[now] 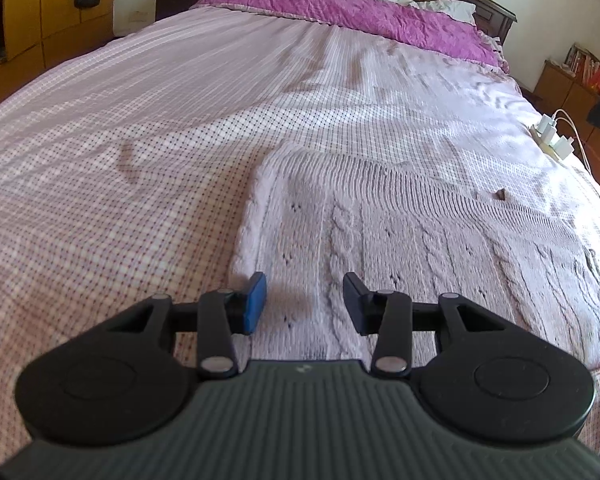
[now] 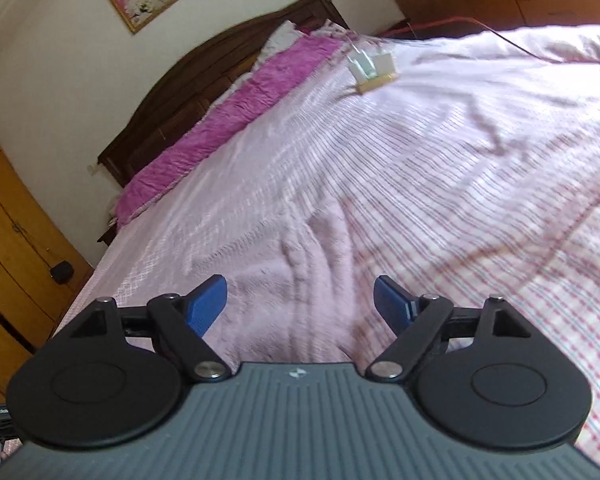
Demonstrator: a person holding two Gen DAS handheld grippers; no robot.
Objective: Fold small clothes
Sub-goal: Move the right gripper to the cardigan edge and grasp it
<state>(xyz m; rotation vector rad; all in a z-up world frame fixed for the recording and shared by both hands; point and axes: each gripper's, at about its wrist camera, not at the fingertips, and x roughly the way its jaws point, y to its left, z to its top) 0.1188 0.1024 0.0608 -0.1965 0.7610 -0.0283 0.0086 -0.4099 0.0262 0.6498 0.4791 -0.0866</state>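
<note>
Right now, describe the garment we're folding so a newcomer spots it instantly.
Start at the bed, covered by a pink checked sheet with a magenta pillow strip along the headboard. On the near part of the sheet, away from the pillows, lies the pale pink sweater. Its chunky cable-knit ribs set it apart from the flat, finely checked sheet around it.

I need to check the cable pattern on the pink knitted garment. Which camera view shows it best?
The left wrist view. There the knitted garment lies flat and sharp on the checked bed cover, its cables and left edge clear. The right wrist view shows only a blurred, bunched part of the garment between the open gripper fingers.
</note>
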